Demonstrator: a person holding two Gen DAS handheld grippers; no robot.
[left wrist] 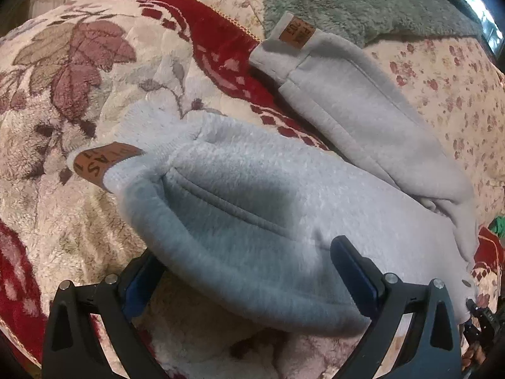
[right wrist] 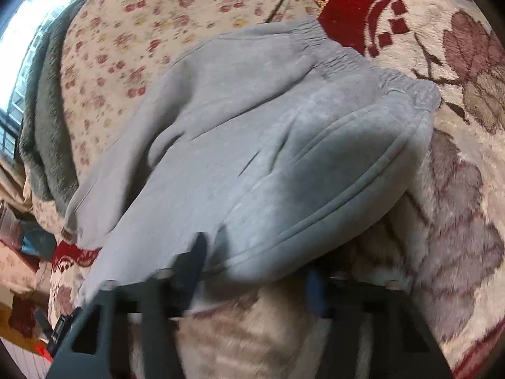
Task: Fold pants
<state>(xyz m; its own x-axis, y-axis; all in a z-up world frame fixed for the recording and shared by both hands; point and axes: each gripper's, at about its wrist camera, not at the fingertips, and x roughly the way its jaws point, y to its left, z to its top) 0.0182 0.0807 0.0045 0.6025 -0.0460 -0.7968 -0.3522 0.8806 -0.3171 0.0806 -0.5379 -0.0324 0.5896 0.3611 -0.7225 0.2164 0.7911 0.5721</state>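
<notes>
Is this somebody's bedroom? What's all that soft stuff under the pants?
Probably a bedroom, on a bed. The grey pants lie on a plush red and cream blanket over a small-flowered quilt, and a window shows at the edge.

Left gripper [left wrist: 249,271] wide apart; right gripper [right wrist: 255,262] narrower, both angled down.

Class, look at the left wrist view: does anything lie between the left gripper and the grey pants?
Nothing visible does. The left gripper already straddles the near leg of the grey pants, which lie on the floral blanket.
</notes>
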